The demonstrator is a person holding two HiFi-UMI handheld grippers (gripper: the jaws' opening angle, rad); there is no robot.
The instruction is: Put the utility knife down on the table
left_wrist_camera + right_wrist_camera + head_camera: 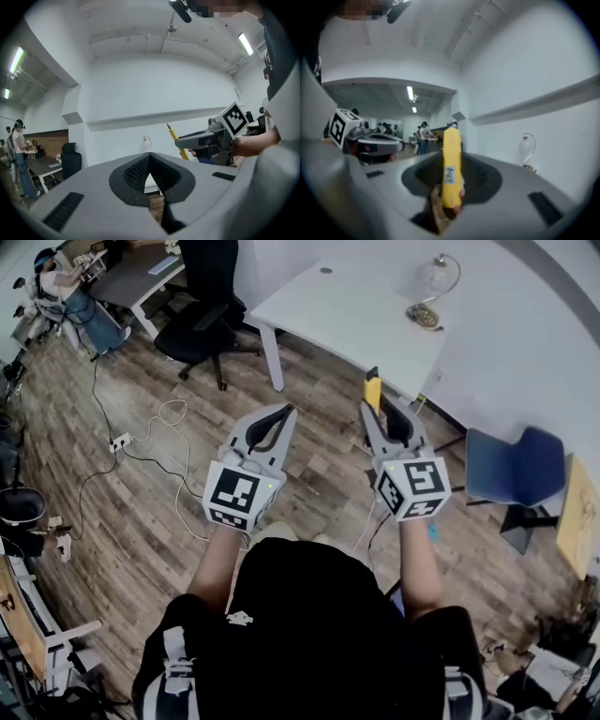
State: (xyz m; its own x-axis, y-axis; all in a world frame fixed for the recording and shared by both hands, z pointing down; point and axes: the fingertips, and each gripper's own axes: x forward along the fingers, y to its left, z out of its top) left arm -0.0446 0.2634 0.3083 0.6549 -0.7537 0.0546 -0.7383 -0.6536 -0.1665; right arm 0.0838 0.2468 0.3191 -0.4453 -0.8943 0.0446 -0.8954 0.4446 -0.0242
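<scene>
- The right gripper (379, 414) is clamped on the utility knife (451, 168) — the yellow handle stands upright between its jaws, with its upper end poking out past the tips.
- The knife is held in the air over the wooden floor (141, 484), near the front edge of the white table (356, 320) and not resting on it.
- The left gripper (150, 154) has its jaws closed tip to tip with nothing between them — it is level beside the right one and apart from the knife.
</scene>
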